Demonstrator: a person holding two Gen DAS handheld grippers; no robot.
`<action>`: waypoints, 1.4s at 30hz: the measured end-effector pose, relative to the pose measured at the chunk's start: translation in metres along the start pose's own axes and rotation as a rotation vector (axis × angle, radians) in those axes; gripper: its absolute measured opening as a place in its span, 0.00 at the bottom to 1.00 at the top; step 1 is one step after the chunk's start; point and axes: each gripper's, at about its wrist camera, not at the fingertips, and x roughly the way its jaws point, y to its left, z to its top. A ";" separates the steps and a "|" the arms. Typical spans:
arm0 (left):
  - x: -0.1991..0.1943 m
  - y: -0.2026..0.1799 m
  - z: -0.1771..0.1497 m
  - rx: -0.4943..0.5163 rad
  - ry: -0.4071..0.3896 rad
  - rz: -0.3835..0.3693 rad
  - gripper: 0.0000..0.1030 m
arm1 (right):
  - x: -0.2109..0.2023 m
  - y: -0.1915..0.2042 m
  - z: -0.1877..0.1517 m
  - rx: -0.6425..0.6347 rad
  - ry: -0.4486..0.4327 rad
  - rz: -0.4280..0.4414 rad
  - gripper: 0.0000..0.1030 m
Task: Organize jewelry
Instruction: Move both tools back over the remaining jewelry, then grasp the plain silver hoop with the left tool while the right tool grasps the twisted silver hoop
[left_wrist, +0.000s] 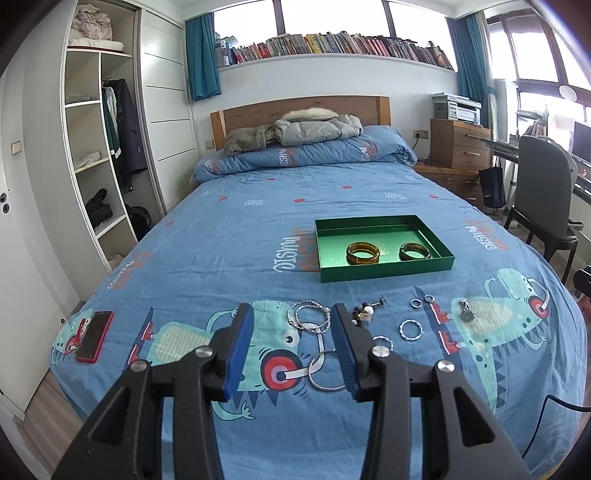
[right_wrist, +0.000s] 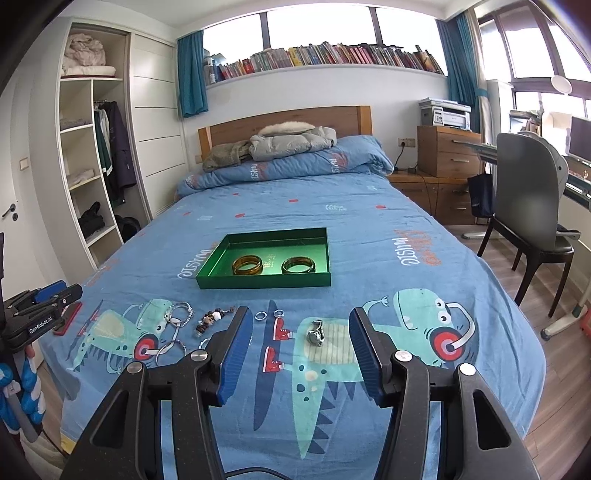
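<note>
A: The left gripper (left_wrist: 291, 325) hangs spread wide over the near edge of the bed (left_wrist: 229, 236), nothing between its pads; the right gripper (right_wrist: 301, 326) is likewise parted and empty. The green tray (left_wrist: 384, 271) sits toward the middle of the bedspread with two amber bangles (left_wrist: 362, 253) already inside it.

B: And the loose pieces? The silver bangles (left_wrist: 309, 316) lie tangled just ahead of the left fingers, one large hoop (left_wrist: 327, 373) lower between them; the beaded charm (left_wrist: 364, 314) is just beside them; the small rings (left_wrist: 416, 303) lie further toward the right edge.

A: From the right wrist view, the small watch-like piece (right_wrist: 316, 334) lies between the right fingers, slightly ahead; it may be a pendant, the view is too small to tell.

B: These things look light and hard, thin and probably slippery on the soft quilt, which will give under pressure; a hoop is best pinched across its rim, one pad inside, one outside; the rings would likely need the fingertips alone.
</note>
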 end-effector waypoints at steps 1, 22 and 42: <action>0.001 -0.002 0.000 0.007 -0.001 0.006 0.40 | 0.002 -0.001 -0.001 0.001 0.003 0.001 0.53; 0.062 -0.006 -0.015 -0.007 0.096 -0.008 0.51 | 0.050 -0.019 -0.018 0.044 0.044 0.015 0.56; 0.166 0.011 -0.073 -0.088 0.353 -0.157 0.50 | 0.154 0.051 -0.068 -0.032 0.285 0.236 0.46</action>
